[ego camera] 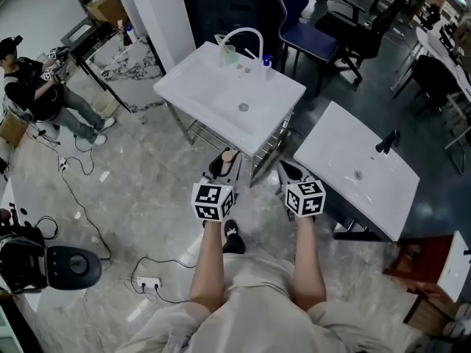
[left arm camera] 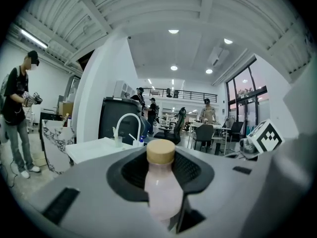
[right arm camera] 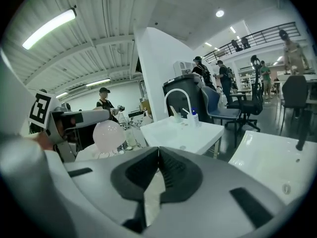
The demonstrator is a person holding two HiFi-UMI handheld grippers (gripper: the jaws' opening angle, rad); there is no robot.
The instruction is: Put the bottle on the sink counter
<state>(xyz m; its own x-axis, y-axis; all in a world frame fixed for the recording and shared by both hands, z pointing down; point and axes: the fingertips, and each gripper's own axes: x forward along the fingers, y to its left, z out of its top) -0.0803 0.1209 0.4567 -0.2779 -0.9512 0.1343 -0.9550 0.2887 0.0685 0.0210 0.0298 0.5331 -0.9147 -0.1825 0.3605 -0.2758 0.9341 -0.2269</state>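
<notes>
One bottle [left arm camera: 162, 192], pale pink with one tan cap [left arm camera: 160, 151], stands upright between the jaws of our left gripper [ego camera: 223, 166], which clamp its sides. Our right gripper [right arm camera: 158, 157] has its jaws pressed together on nothing. We count two sinks ahead of the jaws: a white-tapped sink [ego camera: 193, 93] beyond the left pair and a black-tapped sink [ego camera: 335, 149] beyond the right pair.

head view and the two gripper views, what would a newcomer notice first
First, the pale pink bottle with a tan cap, clamped upright by the left gripper and filling that gripper's view. Next, in the head view, the white sink counter with its arched white faucet stands just ahead of both grippers, with a second white sink to its right. The right gripper has its jaws together, nothing between them.
</notes>
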